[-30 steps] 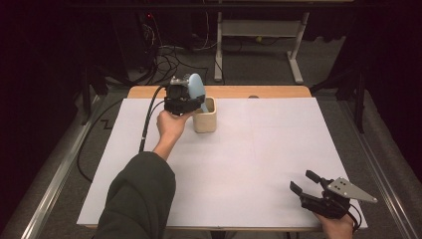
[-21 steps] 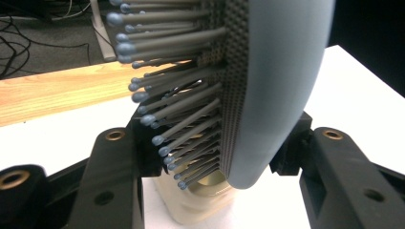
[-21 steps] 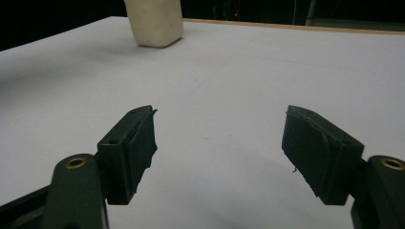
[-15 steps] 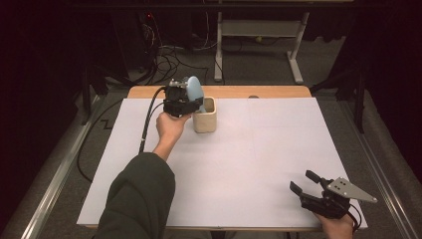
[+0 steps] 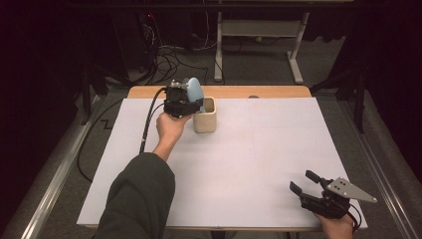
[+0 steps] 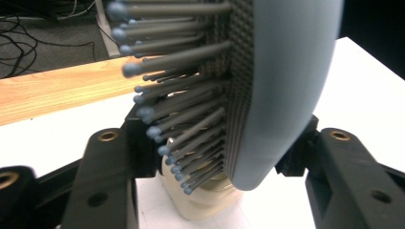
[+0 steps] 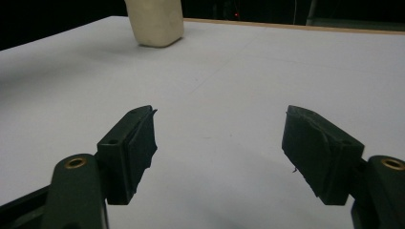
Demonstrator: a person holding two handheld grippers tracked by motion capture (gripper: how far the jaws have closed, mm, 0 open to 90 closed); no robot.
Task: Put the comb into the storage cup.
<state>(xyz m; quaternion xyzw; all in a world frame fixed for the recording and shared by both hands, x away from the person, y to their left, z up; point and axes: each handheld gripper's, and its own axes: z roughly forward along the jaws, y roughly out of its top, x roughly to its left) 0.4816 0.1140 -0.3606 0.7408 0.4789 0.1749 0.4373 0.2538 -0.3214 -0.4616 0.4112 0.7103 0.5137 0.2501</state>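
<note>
Table (image 5: 259, 164): white sheet under both my grippers, wooden edge past my left one.
Cup (image 5: 205, 115): cream holder just right of and below my left gripper, far ahead of my right one.
Hairbrush (image 6: 267, 86): pale blue, standing between my left jaws, bristles toward 1 jaw, lower end over the cup's mouth.
Left gripper (image 5: 183, 102): jaws have just been opening, brush between them; I cannot tell whether the pads press it.
Right gripper (image 7: 219, 152): my 2 jaws spread wide, nothing between.
</note>
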